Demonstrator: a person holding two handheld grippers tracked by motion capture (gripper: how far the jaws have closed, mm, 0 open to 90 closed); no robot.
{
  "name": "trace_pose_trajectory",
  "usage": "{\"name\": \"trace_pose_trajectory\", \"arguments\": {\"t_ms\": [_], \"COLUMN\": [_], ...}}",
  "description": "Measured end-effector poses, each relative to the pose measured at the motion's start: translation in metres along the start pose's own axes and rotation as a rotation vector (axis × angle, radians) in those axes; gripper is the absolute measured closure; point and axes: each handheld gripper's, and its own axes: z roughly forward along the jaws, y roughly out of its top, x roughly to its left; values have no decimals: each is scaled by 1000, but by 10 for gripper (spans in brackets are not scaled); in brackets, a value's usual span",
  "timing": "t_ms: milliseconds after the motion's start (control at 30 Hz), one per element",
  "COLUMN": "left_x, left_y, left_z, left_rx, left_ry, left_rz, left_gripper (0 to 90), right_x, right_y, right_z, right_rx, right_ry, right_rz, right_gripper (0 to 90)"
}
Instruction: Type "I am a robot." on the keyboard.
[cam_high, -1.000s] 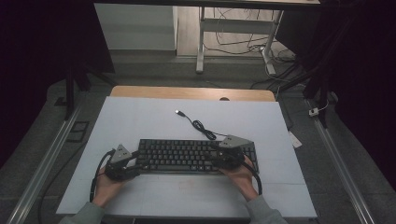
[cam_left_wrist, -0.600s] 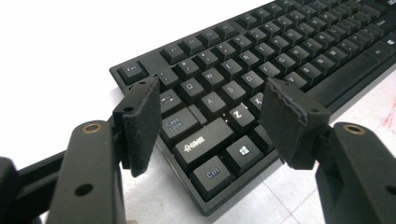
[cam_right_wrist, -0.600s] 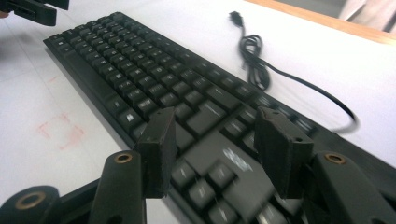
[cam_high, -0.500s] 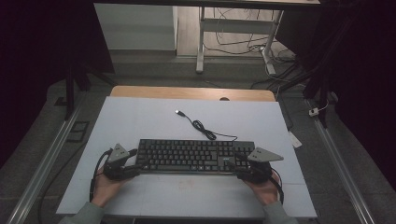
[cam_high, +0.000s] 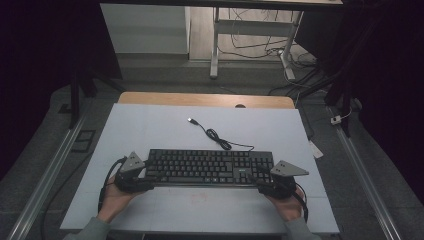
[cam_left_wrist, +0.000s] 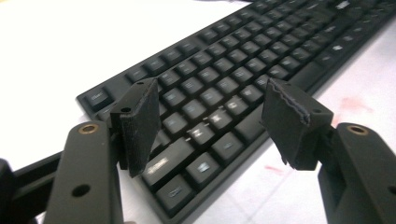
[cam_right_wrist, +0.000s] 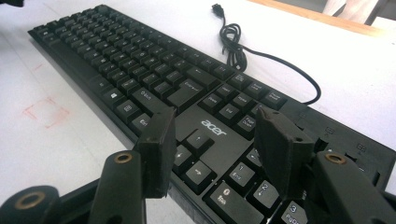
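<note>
The keyboard (cam_high: 209, 167) lies lengthwise across the white desk (cam_high: 165, 127) between your hands; your left gripper (cam_high: 142, 181), fingers (cam_left_wrist: 140, 119) having just opened, and your right gripper (cam_high: 261, 186) gape empty over its two ends.

A white table top (cam_high: 150, 125) carries a black keyboard (cam_high: 210, 167), which lies flat along the side nearest the person. From the keyboard's far edge its black cable (cam_high: 220, 141) runs across the bare white, loops once just beyond the keyboard and ends in a plug (cam_high: 191, 120) farther off. Beyond the plug, a strip of bare wood (cam_high: 200, 99) borders the white surface.
</note>
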Motion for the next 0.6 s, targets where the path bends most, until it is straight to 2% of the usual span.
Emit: {"name": "trace_pose_trajectory", "arguments": {"t_ms": [67,200,267,300,467,533,600], "left_x": [-2,-6,-8,-9,-18,-20,-23], "left_y": [9,31,37,40,43,41,39], "left_z": [0,7,11,13,24,28,32], "left_rx": [18,90,98,98,85,63,86], "left_ry": [-21,-68,-90,-99,-148,-162,-178], "left_rz": [20,57,66,72,92,92,106], "left_gripper": [384,429,463,518,659,728,756], "right_x": [0,-1,-1,-2,-3,-3,-3], "right_y": [0,-1,-1,-2,-4,-5,-6], "right_z": [-1,-2,-4,-6,-9,-9,-9], "right_rx": [-4,-12,-9,-8,-9,-6,-6], "right_ry": [-5,-12,-16,-20,-24,-24,-24], "right_rz": [5,10,7,5,7,8,10], "right_gripper": [488,487,486,485,484,483,483]}}
